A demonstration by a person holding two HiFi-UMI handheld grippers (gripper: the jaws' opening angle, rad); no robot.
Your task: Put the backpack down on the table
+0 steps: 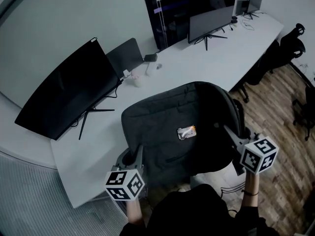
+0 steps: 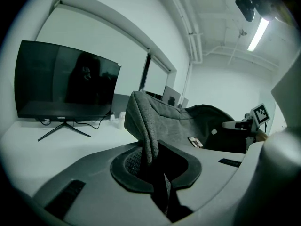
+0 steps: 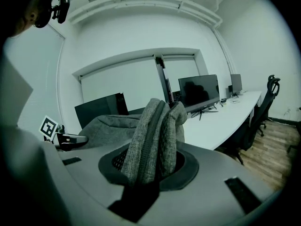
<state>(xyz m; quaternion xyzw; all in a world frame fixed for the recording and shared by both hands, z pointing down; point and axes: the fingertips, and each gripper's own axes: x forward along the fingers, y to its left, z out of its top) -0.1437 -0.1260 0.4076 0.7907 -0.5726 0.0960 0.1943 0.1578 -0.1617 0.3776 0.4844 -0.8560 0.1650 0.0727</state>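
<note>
Scene: an office seen from above, with a long pale tabletop (image 1: 88,146) running from the lower left of the frame to the upper right.
Task's thing: a dark grey backpack (image 1: 182,127) sits in the centre of the frame, front face up, a small tag at its middle.
Where it is: held between the two tongs, with its far part over the tabletop's near edge and its near part hanging toward the person. Whether its underside touches the surface cannot be told.
Left tongs (image 1: 134,156): clenched on a thin fold of the backpack's fabric at its lower left edge. The left gripper view shows the cloth pinched between the jaws.
Right tongs (image 1: 229,132): clenched on a thicker bunch of the fabric at the bag's right edge, so the jaws stand a little wider.
Key relation: the bag's long axis runs across the frame from one pair of tongs to the other, and the bare tabletop lies beyond it, toward the upper left.
Nearer hand: the left tongs seem to be over the tabletop, while the right seem to be at or past its edge, above the wooden floor (image 1: 280,107).
Coming move, as a judgement: carry the bag up-frame, then lower both sides evenly.
Nearby: a large dark monitor (image 1: 69,95) stands at the left, well apart from the bag.
</note>
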